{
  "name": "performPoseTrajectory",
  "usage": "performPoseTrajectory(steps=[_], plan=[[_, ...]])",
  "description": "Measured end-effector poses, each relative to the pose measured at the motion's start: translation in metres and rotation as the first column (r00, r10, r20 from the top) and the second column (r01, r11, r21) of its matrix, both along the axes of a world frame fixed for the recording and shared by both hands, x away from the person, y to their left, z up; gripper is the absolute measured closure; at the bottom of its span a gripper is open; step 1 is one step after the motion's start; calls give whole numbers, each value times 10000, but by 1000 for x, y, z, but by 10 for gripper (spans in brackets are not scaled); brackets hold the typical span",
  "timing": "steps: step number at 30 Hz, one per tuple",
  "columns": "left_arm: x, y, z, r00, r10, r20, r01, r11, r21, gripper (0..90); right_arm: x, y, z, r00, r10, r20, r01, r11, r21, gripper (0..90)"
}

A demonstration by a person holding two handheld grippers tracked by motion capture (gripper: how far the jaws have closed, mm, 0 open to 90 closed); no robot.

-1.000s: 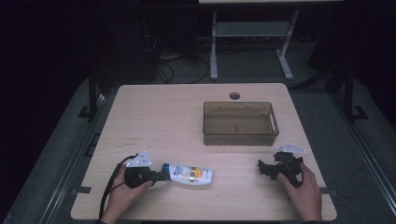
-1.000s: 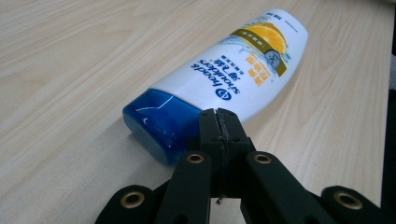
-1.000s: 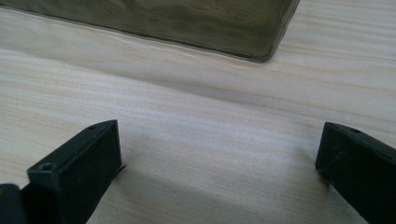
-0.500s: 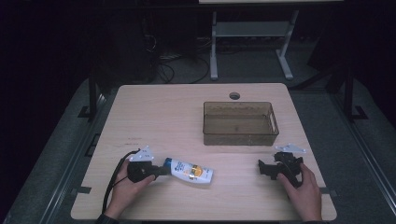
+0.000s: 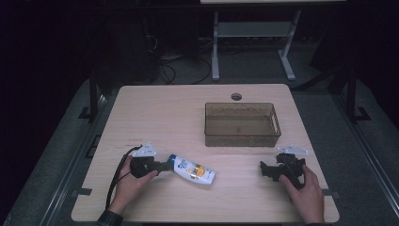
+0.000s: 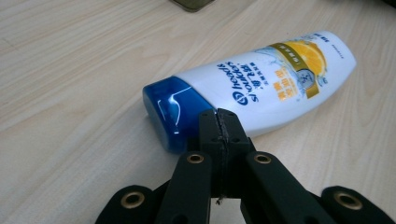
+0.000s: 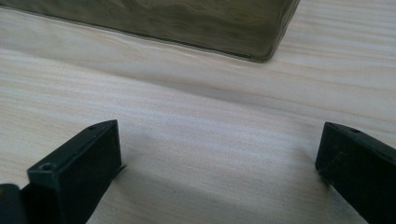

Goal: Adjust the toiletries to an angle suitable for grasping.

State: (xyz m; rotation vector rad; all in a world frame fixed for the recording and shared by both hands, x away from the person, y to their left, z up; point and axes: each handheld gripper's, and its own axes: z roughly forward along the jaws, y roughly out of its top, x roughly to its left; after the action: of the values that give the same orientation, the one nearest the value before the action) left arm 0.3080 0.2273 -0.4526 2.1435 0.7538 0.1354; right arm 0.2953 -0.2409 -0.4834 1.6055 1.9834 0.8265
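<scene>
Flat on its side near the front of the pale wooden surface [image 5: 155, 113] lies a white shampoo bottle [image 5: 193, 169], its blue cap [image 6: 169, 112] turned toward the left claw [image 5: 162, 165] and its orange-labelled base angled away to the right. That claw is clenched, jaws pressed together with nothing between them, and their joined tips sit at the cap end of the bottle; whether they actually touch the plastic cannot be told. A person's left hand [image 5: 129, 181] grips the tool low on the surface, with its cable looping back beside the wrist.

Beyond the bottle and to its right stands a translucent brown bin [image 5: 242, 125], open-topped and empty, well apart from the bottle. Just in front of its right corner rests the right claw [image 5: 266, 168], released, jaws spread wide over bare wood and pointing toward the bottle, with the right hand [image 5: 308, 190] behind it.

By appearances the work is at the approach: no grasp on the bottle yet. A pickup would call for the left jaws to part wide enough to straddle the bottle's body, then close and lift, with the bin the likely destination.
</scene>
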Motion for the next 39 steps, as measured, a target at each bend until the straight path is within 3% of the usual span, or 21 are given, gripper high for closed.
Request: performPoseTrajectory(steps=[13, 22, 27, 39], plan=[[14, -3, -1, 10000, 71, 39, -71, 9999, -108, 900, 0, 0, 0, 10000, 0, 0, 0, 10000, 0, 0], [9, -6, 6, 9999, -148, 60, 150, 9994, -307, 900, 0, 0, 0, 10000, -1, -1, 1, 10000, 3, 0], [3, -15, 16, 9989, -465, 48, 467, 9971, -597, 900, 0, 0, 0, 10000, 1, 0, -1, 10000, -1, 0], [2, -42, 27, 9943, -1056, 160, 1063, 9926, -589, 900, 0, 0, 0, 10000, -1, -1, 1, 10000, 3, 0]])
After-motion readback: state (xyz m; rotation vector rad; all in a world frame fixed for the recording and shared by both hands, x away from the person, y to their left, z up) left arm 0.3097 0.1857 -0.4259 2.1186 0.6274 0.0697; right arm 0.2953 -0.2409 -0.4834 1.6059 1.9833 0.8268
